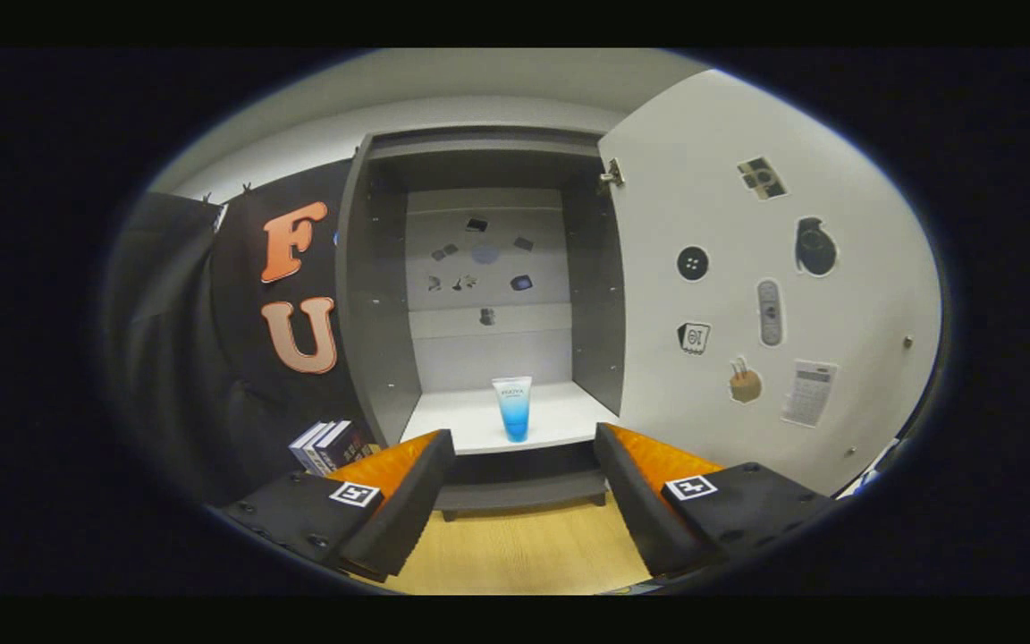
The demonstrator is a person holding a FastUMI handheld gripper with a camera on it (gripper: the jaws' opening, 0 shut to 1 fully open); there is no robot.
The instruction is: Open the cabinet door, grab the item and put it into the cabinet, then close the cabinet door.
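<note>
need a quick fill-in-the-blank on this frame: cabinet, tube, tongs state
1. The grey cabinet's white door, covered in stickers, stands ____.
2. The white-and-blue plastic tube stands upright ____ the cabinet, on its white shelf.
3. The tongs are ____, with nothing between their fingers.
4. A stack of ____ lies beside the cabinet, near the black cloth wall.

Missing words: open; inside; open; books

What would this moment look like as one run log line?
door: open | tube: upright on cabinet shelf | claw: open, empty, short of shelf | left: close door
</note>
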